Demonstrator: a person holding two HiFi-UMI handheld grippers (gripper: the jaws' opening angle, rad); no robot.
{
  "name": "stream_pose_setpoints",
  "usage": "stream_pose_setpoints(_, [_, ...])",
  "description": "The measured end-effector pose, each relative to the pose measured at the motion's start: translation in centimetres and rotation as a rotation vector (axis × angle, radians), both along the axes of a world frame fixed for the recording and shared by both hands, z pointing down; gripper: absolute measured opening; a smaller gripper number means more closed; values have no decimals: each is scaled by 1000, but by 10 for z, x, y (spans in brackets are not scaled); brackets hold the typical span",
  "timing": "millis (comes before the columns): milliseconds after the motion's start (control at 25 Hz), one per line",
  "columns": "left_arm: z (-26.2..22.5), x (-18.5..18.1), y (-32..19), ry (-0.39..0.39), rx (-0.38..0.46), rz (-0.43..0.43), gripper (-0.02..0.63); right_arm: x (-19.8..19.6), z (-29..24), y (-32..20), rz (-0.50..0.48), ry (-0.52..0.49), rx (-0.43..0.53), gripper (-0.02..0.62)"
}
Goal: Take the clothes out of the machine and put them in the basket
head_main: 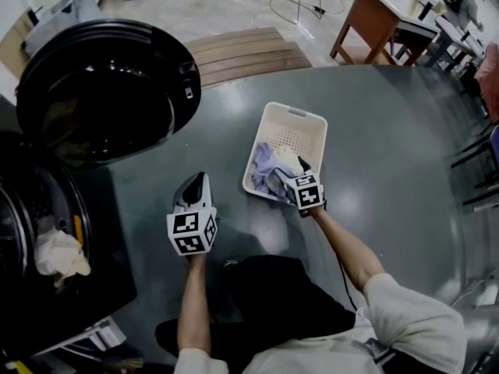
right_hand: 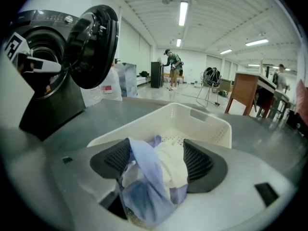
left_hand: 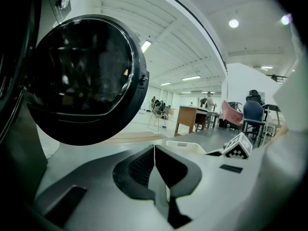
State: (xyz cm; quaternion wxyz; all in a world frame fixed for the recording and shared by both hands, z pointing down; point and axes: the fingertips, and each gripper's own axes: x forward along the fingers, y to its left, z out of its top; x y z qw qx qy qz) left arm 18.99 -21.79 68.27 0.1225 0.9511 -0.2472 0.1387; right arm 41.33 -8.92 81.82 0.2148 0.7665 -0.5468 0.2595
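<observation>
Clothes at the basket, one cloth in the drum.
Right tool (right_hand: 156,163) stands wide over the basket (head_main: 306,121), clothes (right_hand: 144,186) loose between its jaws. Left tool (head_main: 198,181), closed and empty, is nearer the cloth (head_main: 59,255) in the machine (head_main: 17,216), off to its left.

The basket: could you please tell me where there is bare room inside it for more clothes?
The far half of the basket, between the handle slot and the clothes, shows bare perforated bottom. The near end is crowded: the clothes pile there, with the right gripper over them. The grey floor between the basket and the washer door is also bare.
</observation>
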Motion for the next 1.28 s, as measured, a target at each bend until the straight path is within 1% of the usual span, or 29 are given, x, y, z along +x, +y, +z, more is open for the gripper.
stream_pose_setpoints(80, [-4, 0, 0, 1, 5, -3, 25, -2, -20, 1, -9, 11, 45, 346])
stream_pose_setpoints(160, [-8, 0, 1, 2, 10, -2, 25, -5, -37, 5, -31, 26, 64, 345])
stream_pose_setpoints(200, [-10, 1, 2, 1, 13, -1, 25, -6, -42, 8, -47, 41, 56, 345])
stream_pose_setpoints(320, [-16, 2, 3, 4, 22, -2, 25, -13, -46, 21, -109, 77, -10, 345])
stream_pose_setpoints(400, [-19, 3, 4, 10, 23, -3, 25, -17, -43, 30, -131, 64, -37, 345])
stream_pose_setpoints(640, [-27, 11, 11, 17, 28, 11, 25, -25, -27, 68, -133, 20, -109, 346])
stream_pose_setpoints(760, [-32, 17, 16, 26, 31, 17, 25, -19, -33, 76, -97, 27, -84, 345])
stream_pose_setpoints(920, [-41, 24, 21, 35, 44, 28, 25, -11, -57, 77, -54, 33, -3, 341])
stream_pose_setpoints(960, [-43, 25, 22, 35, 46, 29, 25, -7, -66, 76, -44, 40, 20, 325])
stream_pose_setpoints(1040, [-45, 24, 23, 34, 48, 25, 25, -2, -81, 72, -28, 55, 62, 243])
stream_pose_setpoints(1120, [-46, 19, 23, 31, 52, 16, 25, 0, -93, 66, -28, 72, 91, 181])
stream_pose_setpoints(1160, [-47, 16, 22, 30, 54, 10, 25, 0, -100, 63, -32, 86, 104, 118])
stream_pose_setpoints(1200, [-48, 12, 20, 29, 55, 1, 25, -2, -106, 58, -41, 101, 116, 74])
stream_pose_setpoints(1240, [-49, 7, 18, 29, 57, -9, 25, -5, -111, 52, -57, 108, 127, 51])
stream_pose_setpoints(1280, [-50, 1, 15, 28, 59, -21, 25, -11, -115, 45, -79, 107, 138, 43])
